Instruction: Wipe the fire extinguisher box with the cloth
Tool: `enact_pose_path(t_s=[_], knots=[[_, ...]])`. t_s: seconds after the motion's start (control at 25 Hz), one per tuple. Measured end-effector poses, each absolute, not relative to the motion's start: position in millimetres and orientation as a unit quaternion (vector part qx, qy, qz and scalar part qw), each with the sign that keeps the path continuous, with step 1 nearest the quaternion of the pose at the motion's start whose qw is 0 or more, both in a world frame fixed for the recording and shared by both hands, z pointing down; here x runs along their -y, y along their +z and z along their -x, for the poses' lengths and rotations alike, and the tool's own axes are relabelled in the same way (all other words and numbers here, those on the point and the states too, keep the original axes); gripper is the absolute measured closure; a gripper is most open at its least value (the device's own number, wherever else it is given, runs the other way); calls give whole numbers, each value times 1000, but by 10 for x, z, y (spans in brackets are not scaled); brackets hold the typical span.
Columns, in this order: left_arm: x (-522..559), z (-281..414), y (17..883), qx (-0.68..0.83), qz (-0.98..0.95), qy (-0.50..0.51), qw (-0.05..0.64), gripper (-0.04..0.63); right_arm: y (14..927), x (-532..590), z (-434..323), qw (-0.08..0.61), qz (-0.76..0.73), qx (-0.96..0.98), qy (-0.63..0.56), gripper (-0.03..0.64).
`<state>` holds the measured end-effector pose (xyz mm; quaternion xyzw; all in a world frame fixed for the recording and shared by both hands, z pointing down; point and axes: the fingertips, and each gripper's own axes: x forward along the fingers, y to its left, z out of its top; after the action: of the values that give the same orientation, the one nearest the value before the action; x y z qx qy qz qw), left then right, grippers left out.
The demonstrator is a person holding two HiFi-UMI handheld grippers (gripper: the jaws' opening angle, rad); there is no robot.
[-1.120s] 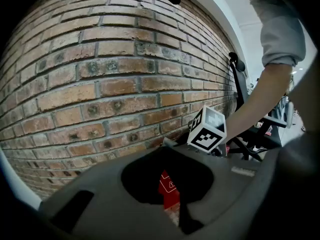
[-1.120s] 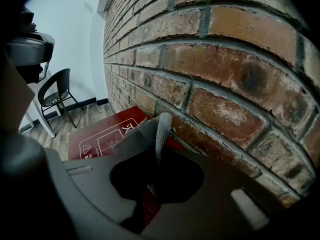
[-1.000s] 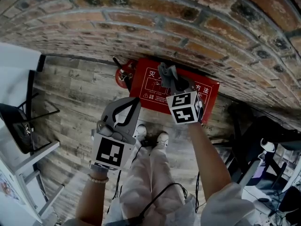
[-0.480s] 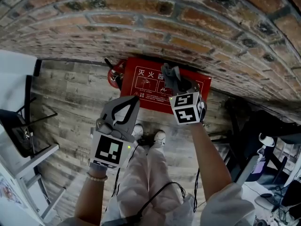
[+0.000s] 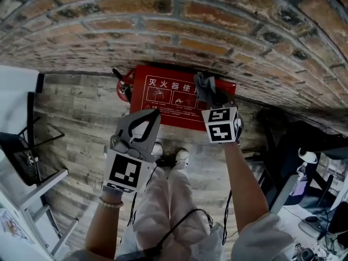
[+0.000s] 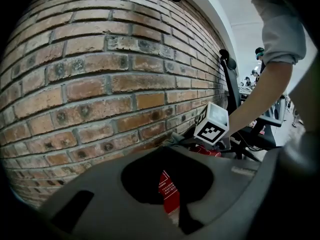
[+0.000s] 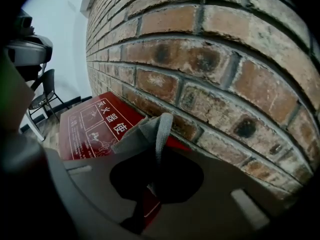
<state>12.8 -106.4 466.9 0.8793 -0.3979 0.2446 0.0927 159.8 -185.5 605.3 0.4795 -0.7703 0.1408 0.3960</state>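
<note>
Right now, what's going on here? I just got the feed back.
A person holds a tool in each hand over a red fire extinguisher box that lies on the floor against a brick wall. The right tool is shut on a grey cloth and holds it at the box's far edge, near its right end beside the wall. The left tool is shut on nothing and hangs in front of the box.

The right claw (image 7: pixel 152 184) pinches a grey cloth (image 7: pixel 150 131), bunched on the top edge of the red fire extinguisher box (image 7: pixel 95 124), right at the brick wall (image 7: pixel 200 59).
</note>
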Motion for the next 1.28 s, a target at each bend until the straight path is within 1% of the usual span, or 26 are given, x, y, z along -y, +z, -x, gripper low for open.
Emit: enact_pose_path(t_s=[0.76, 1.28], knots=[[1062, -502, 4694, 374, -889, 251, 88, 598, 6086, 1769, -2332, 398, -525, 736, 158, 598], [1068, -589, 4706, 369, -890, 252, 88, 598, 6092, 1744, -2468, 407, -532, 726, 156, 598]])
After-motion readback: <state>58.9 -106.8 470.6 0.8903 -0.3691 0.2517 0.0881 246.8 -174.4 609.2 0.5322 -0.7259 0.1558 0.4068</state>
